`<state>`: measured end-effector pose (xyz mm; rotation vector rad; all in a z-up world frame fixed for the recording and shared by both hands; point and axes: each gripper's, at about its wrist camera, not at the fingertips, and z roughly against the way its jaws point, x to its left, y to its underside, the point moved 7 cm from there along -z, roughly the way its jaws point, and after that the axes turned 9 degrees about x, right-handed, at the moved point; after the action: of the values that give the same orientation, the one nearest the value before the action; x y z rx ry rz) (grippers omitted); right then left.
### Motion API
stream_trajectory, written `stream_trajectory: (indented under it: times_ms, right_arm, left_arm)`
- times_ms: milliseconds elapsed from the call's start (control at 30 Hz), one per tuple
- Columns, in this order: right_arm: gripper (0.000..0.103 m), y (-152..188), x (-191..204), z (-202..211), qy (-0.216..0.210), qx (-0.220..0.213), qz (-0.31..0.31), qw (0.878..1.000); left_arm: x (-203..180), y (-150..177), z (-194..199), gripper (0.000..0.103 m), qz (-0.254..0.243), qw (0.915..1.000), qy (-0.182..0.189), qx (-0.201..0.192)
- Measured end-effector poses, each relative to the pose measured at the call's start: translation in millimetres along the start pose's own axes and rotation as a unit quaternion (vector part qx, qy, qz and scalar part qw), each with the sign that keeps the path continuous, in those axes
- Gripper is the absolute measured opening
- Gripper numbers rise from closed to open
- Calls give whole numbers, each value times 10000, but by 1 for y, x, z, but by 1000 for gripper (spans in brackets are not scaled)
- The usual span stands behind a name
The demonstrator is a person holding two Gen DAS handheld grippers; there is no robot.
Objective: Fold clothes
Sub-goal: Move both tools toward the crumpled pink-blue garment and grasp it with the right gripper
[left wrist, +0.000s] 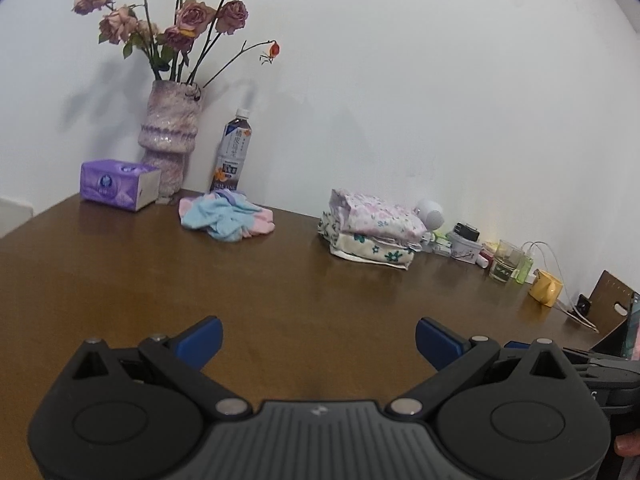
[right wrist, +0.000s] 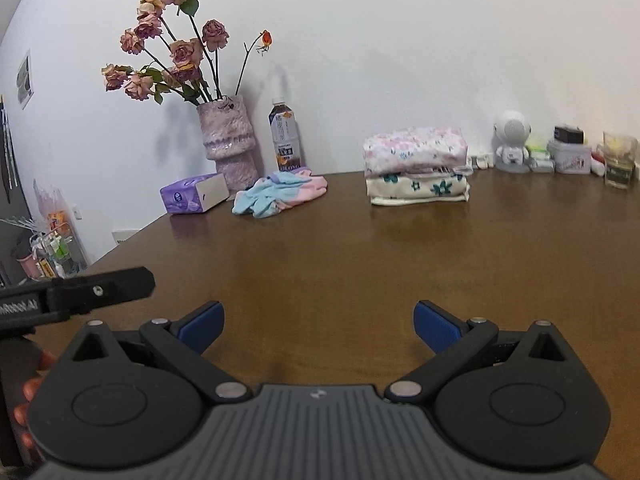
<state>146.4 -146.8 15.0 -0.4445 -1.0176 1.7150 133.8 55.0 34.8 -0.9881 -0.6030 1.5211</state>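
A crumpled blue and pink garment (left wrist: 226, 216) (right wrist: 280, 192) lies at the back of the brown table (left wrist: 280, 292) (right wrist: 340, 248), in front of a bottle. To its right stands a stack of folded floral clothes (left wrist: 372, 232) (right wrist: 416, 164). My left gripper (left wrist: 318, 338) is open over the table's near part, far from both, with nothing between its blue fingers. My right gripper (right wrist: 318, 322) is open too and holds nothing. The left gripper's body (right wrist: 80, 290) shows at the left edge of the right wrist view.
A vase of dried roses (left wrist: 168, 136) (right wrist: 230, 140), a purple tissue box (left wrist: 118, 184) (right wrist: 194, 198) and a drink bottle (left wrist: 232, 152) (right wrist: 285, 136) stand at the back left. A white figurine (right wrist: 512, 140), small jars, a glass (left wrist: 506, 264) and a yellow mug (left wrist: 546, 286) line the wall at right.
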Motion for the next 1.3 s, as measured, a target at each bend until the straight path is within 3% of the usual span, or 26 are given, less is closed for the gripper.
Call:
stream_trajectory:
  times_ms: [467, 700, 1033, 1300]
  right_arm:
    - [103, -62, 6, -46, -393, 127, -158, 9990]
    - [103, -94, 7, -82, -178, 277, -64, 9994]
    - [103, -132, 10, -143, 103, 367, 436, 9983]
    - [102, -177, 30, -229, 33, 438, 890, 9951]
  left_arm:
    - [27, -62, -25, 103, -174, 9995, -262, -51]
    - [47, -86, -52, 103, -234, 9988, -427, 81]
    - [83, -124, -111, 103, -271, 9953, -923, 89]
    - [127, -158, -178, 103, -413, 9875, -1510, 188]
